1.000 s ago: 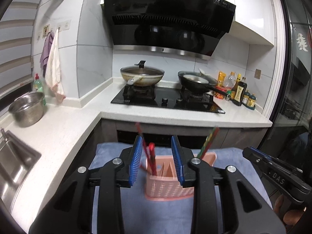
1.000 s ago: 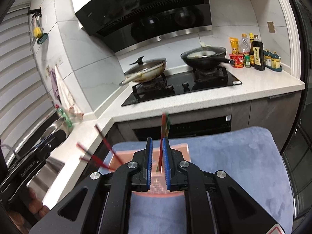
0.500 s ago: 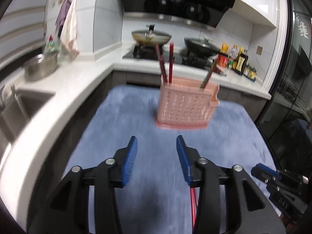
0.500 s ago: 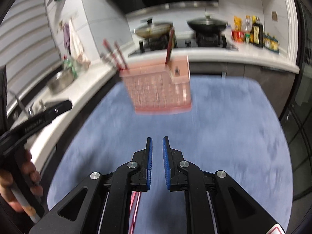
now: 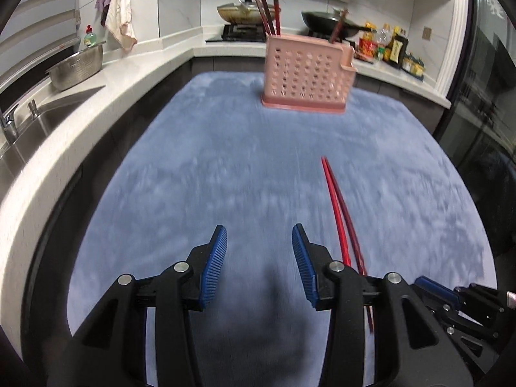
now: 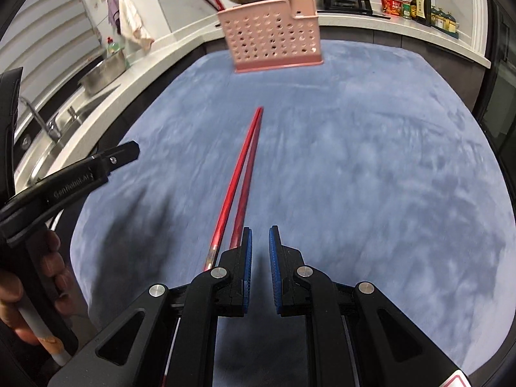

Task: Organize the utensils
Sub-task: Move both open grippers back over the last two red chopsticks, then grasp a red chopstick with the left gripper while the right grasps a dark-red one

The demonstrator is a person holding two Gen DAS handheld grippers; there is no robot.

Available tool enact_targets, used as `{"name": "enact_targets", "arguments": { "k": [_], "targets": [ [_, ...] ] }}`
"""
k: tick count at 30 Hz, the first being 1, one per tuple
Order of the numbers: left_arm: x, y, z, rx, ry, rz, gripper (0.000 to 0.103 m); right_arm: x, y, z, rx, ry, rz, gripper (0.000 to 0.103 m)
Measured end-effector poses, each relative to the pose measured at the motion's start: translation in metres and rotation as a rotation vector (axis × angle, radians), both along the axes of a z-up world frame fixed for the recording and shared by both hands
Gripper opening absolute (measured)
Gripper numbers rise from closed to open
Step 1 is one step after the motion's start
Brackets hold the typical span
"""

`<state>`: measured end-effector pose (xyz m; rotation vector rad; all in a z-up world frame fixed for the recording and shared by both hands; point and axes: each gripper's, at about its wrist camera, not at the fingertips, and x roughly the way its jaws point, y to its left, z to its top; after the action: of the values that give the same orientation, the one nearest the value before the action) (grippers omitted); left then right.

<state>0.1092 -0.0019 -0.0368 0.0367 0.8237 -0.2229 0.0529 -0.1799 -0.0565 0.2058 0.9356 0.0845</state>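
Right wrist view: narrow, empty right gripper (image 6: 259, 242) beside red chopsticks (image 6: 240, 177) on the desk (image 6: 371, 161); left gripper (image 5: 259, 242) half-open; next, likely grasp them for the pink holder (image 6: 271, 35) at the far edge.

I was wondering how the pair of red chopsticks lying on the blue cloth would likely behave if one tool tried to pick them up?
The red chopsticks look thin, straight and glossy, so they are probably stiff, light and somewhat slippery. They lie side by side, tips nearly touching, so a pinch may catch only one or scissor them apart. The soft blue cloth should keep them from rolling far, though they sit low in it.
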Motion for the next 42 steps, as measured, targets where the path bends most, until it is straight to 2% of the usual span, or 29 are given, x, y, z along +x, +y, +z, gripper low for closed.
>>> {"name": "enact_targets", "arguments": {
  "k": [7,21,30,35,42],
  "targets": [
    [-0.018,0.002,-0.017,0.001,0.041,-0.007,0.04,-0.011,0.023,-0.012,0.002,0.027,0.045,0.012],
    [-0.03,0.003,-0.032,0.002,0.086,-0.024,0.041,-0.005,0.032,-0.028,-0.012,0.062,0.046,0.013],
    [-0.03,0.003,-0.034,0.006,0.094,-0.02,0.053,0.0,0.03,-0.034,-0.01,0.073,0.039,0.019],
    [-0.031,0.002,-0.035,0.006,0.094,-0.028,0.054,0.0,0.029,-0.035,-0.027,0.067,0.033,0.009],
    [-0.036,-0.008,-0.034,-0.002,0.102,-0.058,0.054,-0.004,0.009,-0.033,-0.02,0.056,-0.039,0.007]
  ]
}}
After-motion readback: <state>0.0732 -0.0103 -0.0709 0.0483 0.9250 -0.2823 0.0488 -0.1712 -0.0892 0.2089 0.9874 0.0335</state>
